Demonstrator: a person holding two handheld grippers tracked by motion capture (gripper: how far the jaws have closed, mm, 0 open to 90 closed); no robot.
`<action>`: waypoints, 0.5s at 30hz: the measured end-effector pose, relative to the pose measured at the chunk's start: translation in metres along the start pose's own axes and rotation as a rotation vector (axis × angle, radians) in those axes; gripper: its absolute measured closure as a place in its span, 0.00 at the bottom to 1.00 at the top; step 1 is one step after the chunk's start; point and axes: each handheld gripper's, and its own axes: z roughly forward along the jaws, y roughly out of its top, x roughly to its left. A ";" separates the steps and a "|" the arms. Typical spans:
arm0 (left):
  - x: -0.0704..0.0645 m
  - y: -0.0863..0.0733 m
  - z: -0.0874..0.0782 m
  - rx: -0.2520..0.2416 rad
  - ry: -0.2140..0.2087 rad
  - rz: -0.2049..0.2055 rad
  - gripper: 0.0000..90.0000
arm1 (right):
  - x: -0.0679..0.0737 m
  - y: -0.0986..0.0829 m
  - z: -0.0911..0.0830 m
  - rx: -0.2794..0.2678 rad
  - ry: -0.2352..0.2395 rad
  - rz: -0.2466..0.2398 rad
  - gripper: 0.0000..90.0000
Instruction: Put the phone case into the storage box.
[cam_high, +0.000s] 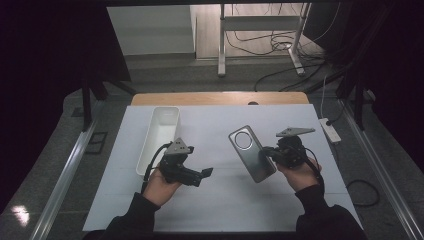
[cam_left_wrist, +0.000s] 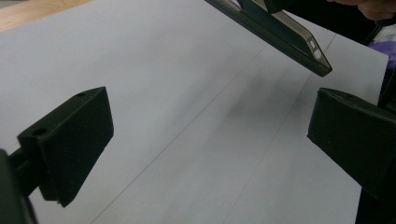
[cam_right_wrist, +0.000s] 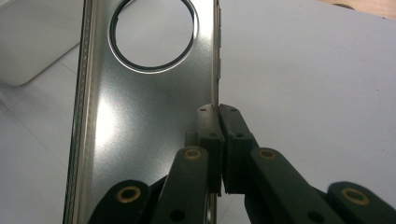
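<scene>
Pinching only the thin side rim of the phone case (cam_right_wrist: 140, 121), the right gripper (cam_right_wrist: 218, 140) is risking it twisting loose while the left gripper (cam_left_wrist: 205, 149) is waiting, gaping, beneath.

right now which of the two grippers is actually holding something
The right gripper: its jaws are pinched shut on the side edge of the phone case. The left gripper has its jaws wide apart with nothing between them.

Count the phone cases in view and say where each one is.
1. The phone case is right of the table's middle, its edge clamped in the right hand-held gripper. The white tray's inside may hide others.
</scene>
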 end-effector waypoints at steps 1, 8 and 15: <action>0.000 0.001 0.001 0.000 -0.001 0.000 0.01 | 0.001 0.000 0.000 0.000 0.001 -0.004 0.98; -0.001 0.004 0.013 0.020 -0.008 0.011 0.01 | 0.008 0.001 0.002 -0.007 0.012 -0.012 0.98; -0.003 0.007 0.022 0.024 -0.028 0.004 0.01 | 0.017 0.003 0.004 -0.011 0.027 -0.017 0.98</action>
